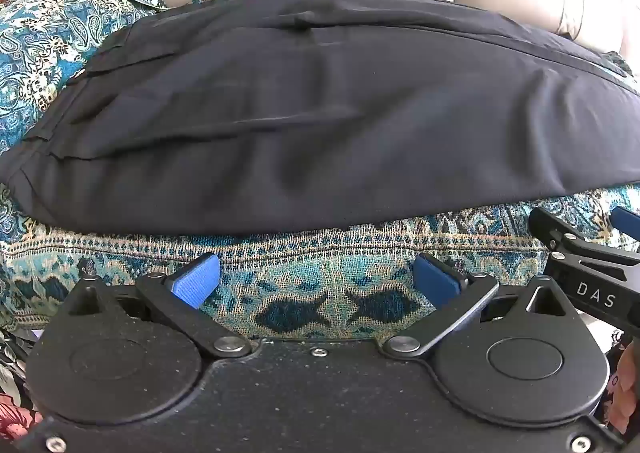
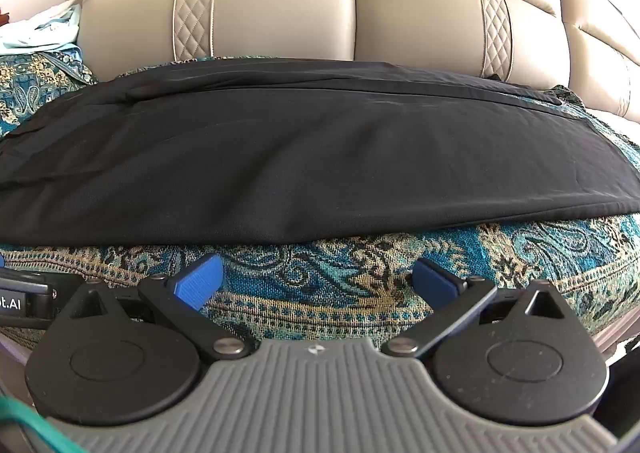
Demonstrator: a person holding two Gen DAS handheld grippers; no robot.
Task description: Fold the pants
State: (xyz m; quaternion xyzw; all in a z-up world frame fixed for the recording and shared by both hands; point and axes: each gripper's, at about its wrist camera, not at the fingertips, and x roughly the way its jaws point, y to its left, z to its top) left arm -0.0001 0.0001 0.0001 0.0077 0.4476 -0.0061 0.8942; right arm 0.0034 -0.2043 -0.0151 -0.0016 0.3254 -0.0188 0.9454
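Both tongs, left tongs and right tongs, hang spread and empty below the pants; grabbing one slippery layer could undo the fold.

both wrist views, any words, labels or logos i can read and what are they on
"DAS" in white letters on the black body of the right hand-held gripper, seen at the right edge of the left wrist view.
"t.AI", cut off by the frame edge, on the left hand-held gripper's body, seen in the right wrist view.
No readable text on the black pants.
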